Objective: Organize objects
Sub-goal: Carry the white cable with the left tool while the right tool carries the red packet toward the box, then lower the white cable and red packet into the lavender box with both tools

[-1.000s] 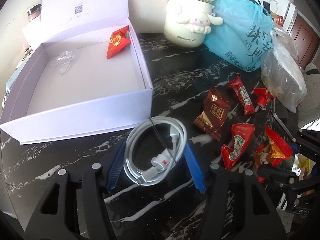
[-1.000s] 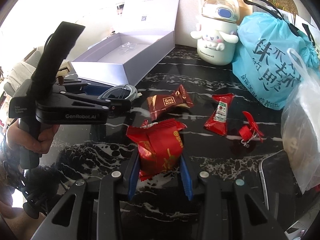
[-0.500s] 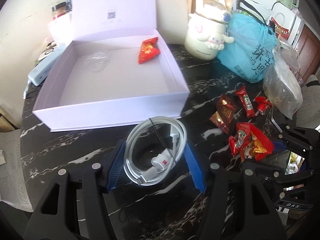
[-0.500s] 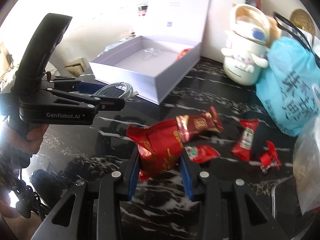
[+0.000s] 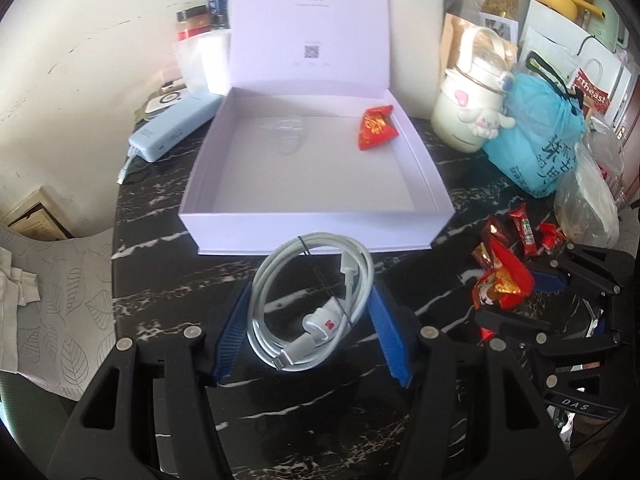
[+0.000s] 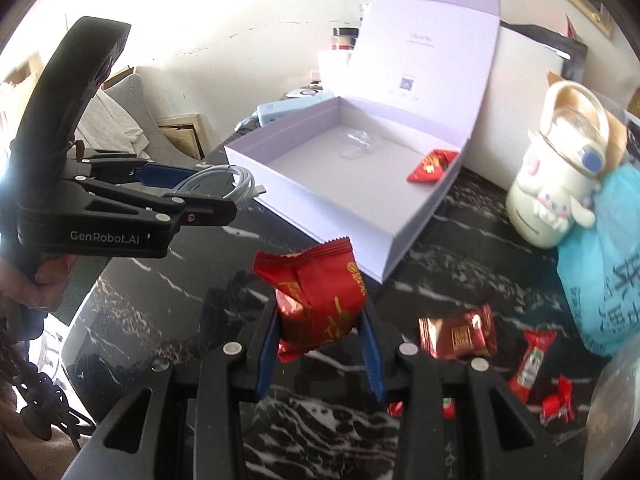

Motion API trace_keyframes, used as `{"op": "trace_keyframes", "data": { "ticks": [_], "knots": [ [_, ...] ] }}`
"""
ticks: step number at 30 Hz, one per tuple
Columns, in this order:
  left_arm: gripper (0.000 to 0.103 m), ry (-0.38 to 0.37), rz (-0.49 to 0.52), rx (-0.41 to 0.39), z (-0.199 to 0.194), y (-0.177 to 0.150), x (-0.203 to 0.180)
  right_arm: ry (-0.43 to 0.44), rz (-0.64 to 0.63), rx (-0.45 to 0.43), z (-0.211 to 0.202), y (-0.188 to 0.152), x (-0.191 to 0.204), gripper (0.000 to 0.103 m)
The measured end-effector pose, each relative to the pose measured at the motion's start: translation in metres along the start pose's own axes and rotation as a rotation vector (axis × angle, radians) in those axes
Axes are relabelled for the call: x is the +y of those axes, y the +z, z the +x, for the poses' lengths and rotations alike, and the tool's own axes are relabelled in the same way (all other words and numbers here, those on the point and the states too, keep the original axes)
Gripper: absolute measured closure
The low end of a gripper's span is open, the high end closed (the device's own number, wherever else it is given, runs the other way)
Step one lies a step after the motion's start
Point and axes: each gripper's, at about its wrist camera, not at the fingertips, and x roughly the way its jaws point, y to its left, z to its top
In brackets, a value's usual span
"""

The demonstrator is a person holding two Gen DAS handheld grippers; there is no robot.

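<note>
The left tongs (image 5: 310,334) are closed on a coiled white charging cable (image 5: 310,308), the coil lying flat between the 2 blue pads, its connector ends pointing back toward the camera and its looped end forward toward the box. In the right wrist view the same cable (image 6: 224,184) juts out past the left tongs (image 6: 188,200), above the table. A hand (image 6: 38,280) grips that tool's handle, only partly in frame at the left edge.

The right tongs (image 6: 320,344) pinch a red foil snack packet (image 6: 316,300) by its lower half – its long axis runs upright, crimped top edge up and tilted slightly left, its bottom end hanging below the pads. From the left wrist camera the packet (image 5: 502,284) shows crumpled and the print is too blurred to read.

Below both lies the black marble-veined table (image 5: 168,280). Near the right tongs several small red sachets and wrapped sweets (image 6: 458,336) are scattered on it; 1 is cut off behind the tong arm.

Farther on stands an open pale lilac cardboard box (image 5: 320,232), lid upright – inside it a red wrapped candy (image 5: 376,128) sits in the far right corner and a clear plastic scrap (image 5: 286,124), hard to make out, near the back wall. To the right of the box are a cream cartoon-dog bottle (image 5: 468,104) and a blue plastic bag (image 5: 540,140).
</note>
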Motion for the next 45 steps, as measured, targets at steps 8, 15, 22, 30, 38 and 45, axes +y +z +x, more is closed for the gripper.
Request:
{"op": "trace_keyframes", "data": {
  "ticks": [8, 15, 22, 30, 38, 45],
  "knots": [
    [0.045, 0.021, -0.038, -0.014, -0.001, 0.023, 0.024, 0.011, -0.040, -0.021, 0.014, 0.042, 0.000, 0.066],
    [0.045, 0.024, -0.059, -0.019, 0.009, 0.051, 0.041, 0.015, -0.045, -0.021, 0.029, 0.073, -0.008, 0.066],
    [0.045, 0.028, -0.053, -0.009, 0.024, 0.077, 0.047, 0.014, -0.038, -0.029, 0.041, 0.103, -0.022, 0.066],
    [0.045, 0.030, -0.021, 0.013, 0.048, 0.107, 0.044, -0.002, -0.035, -0.029, 0.058, 0.130, -0.042, 0.066],
    [0.045, 0.020, 0.036, 0.027, 0.081, 0.127, 0.035, -0.023, -0.025, -0.006, 0.084, 0.146, -0.064, 0.066],
    [0.045, 0.016, 0.050, 0.039, 0.111, 0.140, 0.033, -0.048, -0.014, 0.017, 0.108, 0.155, -0.083, 0.066]
  ]
}}
